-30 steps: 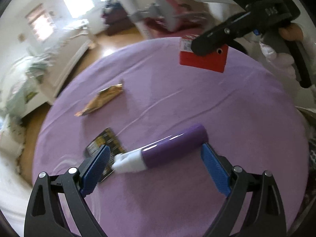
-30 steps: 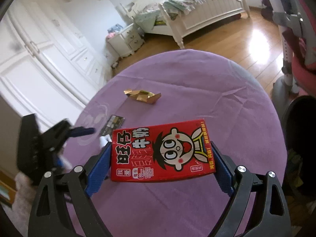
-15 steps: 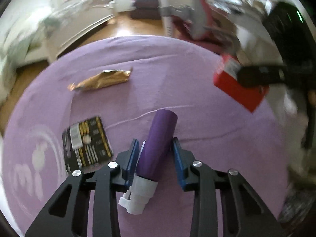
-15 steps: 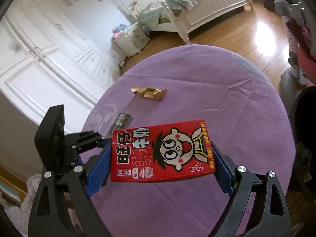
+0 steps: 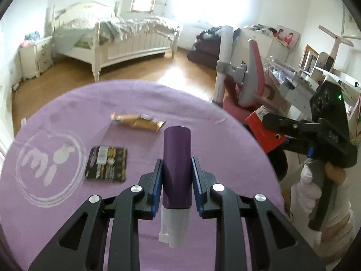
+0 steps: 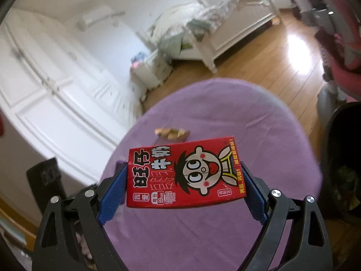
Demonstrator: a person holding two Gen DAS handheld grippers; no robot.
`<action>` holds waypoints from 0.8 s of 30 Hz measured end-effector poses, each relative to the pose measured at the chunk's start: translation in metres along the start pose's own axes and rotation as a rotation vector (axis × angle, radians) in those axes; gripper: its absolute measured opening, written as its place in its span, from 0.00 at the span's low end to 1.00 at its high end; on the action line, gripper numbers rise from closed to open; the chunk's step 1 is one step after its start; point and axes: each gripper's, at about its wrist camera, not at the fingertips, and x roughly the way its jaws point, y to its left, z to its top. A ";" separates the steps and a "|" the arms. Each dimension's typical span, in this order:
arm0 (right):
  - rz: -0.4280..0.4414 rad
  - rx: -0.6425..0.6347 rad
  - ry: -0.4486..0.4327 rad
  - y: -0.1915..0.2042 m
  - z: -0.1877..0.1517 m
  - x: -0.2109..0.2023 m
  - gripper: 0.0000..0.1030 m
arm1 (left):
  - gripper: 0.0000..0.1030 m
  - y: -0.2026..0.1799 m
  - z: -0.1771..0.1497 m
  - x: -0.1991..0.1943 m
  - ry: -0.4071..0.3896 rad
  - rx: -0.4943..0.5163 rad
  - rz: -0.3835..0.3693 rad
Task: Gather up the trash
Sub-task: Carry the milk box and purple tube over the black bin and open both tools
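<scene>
Left gripper [image 5: 177,176] clamped on a purple tube [image 5: 177,167] with a white cap, blue pads [image 5: 158,180] pressed to both its sides, lifted off the round table under a purple cloth [image 5: 225,149]. Right gripper [image 6: 183,185] clamped on a red milk carton [image 6: 183,171], held flat above the table's near edge. Left lying on the cloth: a gold wrapper [image 5: 138,122] toward the far side, a black sachet [image 5: 107,167] nearer, beside a white printed logo [image 5: 49,164]. White bed [image 5: 117,36] beyond.
</scene>
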 end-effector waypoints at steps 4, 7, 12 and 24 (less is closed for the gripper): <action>-0.028 0.039 -0.106 -0.019 0.011 -0.040 0.87 | 0.24 -0.029 0.019 -0.002 -0.036 0.020 -0.024; -0.065 0.076 -0.186 -0.038 0.018 -0.071 0.87 | 0.24 -0.059 0.032 0.008 -0.056 0.057 -0.060; -0.120 0.134 -0.270 -0.075 0.024 -0.112 0.87 | 0.24 -0.111 0.050 0.032 -0.068 0.105 -0.159; -0.227 0.287 -0.394 -0.166 0.014 -0.176 0.87 | 0.24 -0.205 0.073 0.115 0.026 0.180 -0.357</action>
